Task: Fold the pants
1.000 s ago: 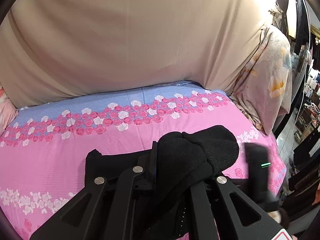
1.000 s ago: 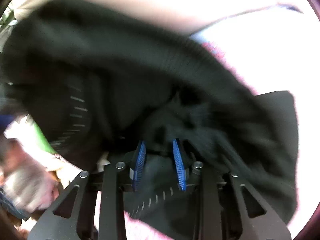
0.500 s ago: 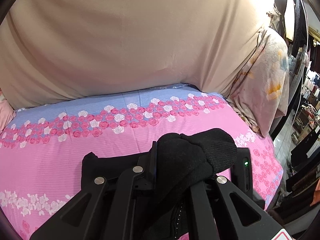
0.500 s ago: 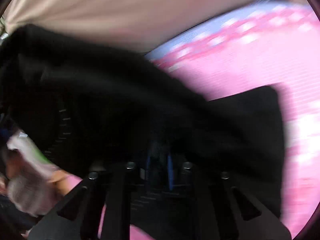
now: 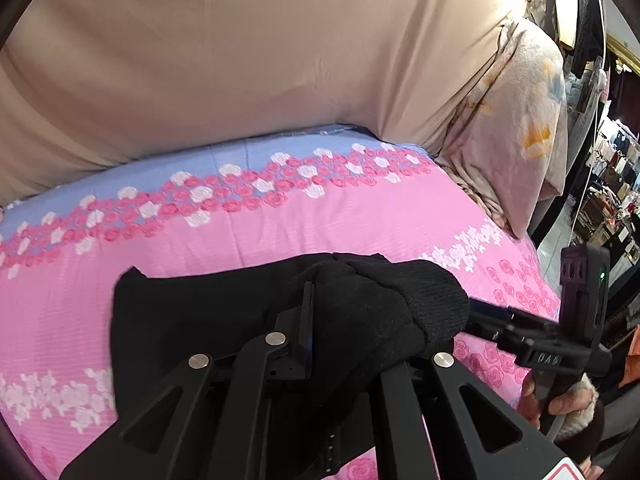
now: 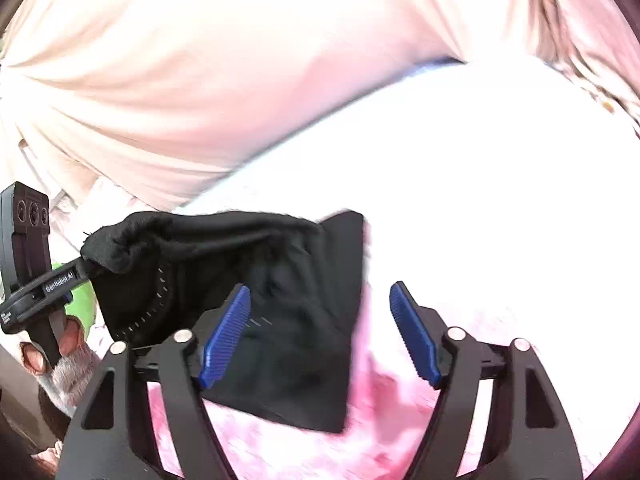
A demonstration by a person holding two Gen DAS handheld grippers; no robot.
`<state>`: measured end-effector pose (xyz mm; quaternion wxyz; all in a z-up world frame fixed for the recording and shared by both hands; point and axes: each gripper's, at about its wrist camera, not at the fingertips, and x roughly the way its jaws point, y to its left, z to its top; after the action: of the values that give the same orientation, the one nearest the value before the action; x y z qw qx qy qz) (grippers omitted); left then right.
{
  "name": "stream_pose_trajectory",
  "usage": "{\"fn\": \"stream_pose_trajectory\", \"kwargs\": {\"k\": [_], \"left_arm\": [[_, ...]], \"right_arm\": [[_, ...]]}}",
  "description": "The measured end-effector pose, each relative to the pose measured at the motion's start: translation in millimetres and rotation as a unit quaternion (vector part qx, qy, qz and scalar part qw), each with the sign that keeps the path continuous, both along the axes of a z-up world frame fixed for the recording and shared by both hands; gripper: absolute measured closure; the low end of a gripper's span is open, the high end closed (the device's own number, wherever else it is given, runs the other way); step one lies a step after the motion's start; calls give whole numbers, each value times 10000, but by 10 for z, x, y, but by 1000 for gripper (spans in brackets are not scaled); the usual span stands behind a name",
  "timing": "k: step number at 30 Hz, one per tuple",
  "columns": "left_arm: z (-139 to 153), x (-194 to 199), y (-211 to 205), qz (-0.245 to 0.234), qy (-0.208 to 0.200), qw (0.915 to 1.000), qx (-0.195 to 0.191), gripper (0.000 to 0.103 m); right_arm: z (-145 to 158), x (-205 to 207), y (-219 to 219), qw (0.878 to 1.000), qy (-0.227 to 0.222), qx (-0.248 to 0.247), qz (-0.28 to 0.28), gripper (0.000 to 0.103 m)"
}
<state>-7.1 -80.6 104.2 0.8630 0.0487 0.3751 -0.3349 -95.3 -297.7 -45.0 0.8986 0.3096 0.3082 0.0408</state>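
The black pants point(image 5: 192, 320) lie partly folded on the pink flowered bedsheet point(image 5: 280, 224). My left gripper point(image 5: 320, 320) is shut on a thick bunched fold of the pants, which hides its fingertips. In the right wrist view the pants point(image 6: 288, 320) lie flat, with their lifted corner held by the left gripper point(image 6: 86, 264) at the left. My right gripper point(image 6: 320, 328) is open and empty, its blue pads point(image 6: 226, 336) spread just above the cloth's right edge. It also shows in the left wrist view point(image 5: 472, 304), beside the held bundle.
A beige sheet-covered backrest point(image 5: 240, 60) rises behind the bed. A pale flowered pillow point(image 5: 516, 132) leans at the back right corner. Beyond the bed's right edge are shelves of goods point(image 5: 616, 172). The right wrist view is overexposed on the bedsheet.
My right gripper has let go of the pants, opened and drawn back to the right. The pants now lie flatter on the bed. My left gripper still holds its fold.
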Motion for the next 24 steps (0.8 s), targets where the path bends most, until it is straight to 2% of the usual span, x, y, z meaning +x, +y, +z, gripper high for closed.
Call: {"fn": "stream_pose_trajectory", "kwargs": {"k": [1, 2, 3, 4, 6, 8, 10, 11, 13, 14, 15, 16, 21, 24], "left_arm": [[-21, 15, -19, 12, 39, 10000, -43, 99], [-14, 25, -15, 61, 30, 9999, -82, 99], [10, 33, 2, 109, -1, 9999, -106, 99], [85, 48, 67, 191, -87, 9997, -124, 99], [226, 64, 239, 342, -209, 9990, -202, 99], [414, 81, 526, 530, -380, 9973, -340, 99], [582, 109, 909, 807, -527, 9942, -476, 99], [615, 132, 1045, 905, -554, 9930, -516, 99], [673, 164, 1392, 1182, -539, 9895, -641, 99], [665, 184, 1533, 1218, -425, 9887, -767, 99], [647, 185, 1590, 1221, -351, 9885, -820, 99], [600, 170, 1649, 1238, -276, 9884, -840, 99], [361, -36, 1526, 852, -247, 9928, -801, 99], [252, -108, 1319, 570, -249, 9954, -732, 99]], "right_arm": [[-59, 52, 27, 10000, 72, 8, 27, 32], [-118, 85, 45, 9999, 82, 34, 134, 37], [-148, 135, 144, 9995, 127, 49, 269, 63], [-141, 190, 183, 9991, 217, -33, 355, 80], [48, 205, 355, 9978, 94, -587, 305, 86], [329, 187, 520, 9969, -204, -569, 495, 88], [615, 112, 577, 9944, -562, -515, 725, 89], [755, 60, 549, 9921, -668, -665, 827, 89], [1000, 166, 775, 9860, -769, -1252, 784, 87], [1007, 183, 831, 9826, -701, -1572, 694, 80], [965, 256, 851, 9805, -507, -1814, 561, 71], [937, 320, 814, 9802, -326, -1901, 446, 71], [554, 237, 731, 9877, 246, -1451, 521, 71], [393, 167, 656, 9900, 407, -1290, 408, 60]]}}
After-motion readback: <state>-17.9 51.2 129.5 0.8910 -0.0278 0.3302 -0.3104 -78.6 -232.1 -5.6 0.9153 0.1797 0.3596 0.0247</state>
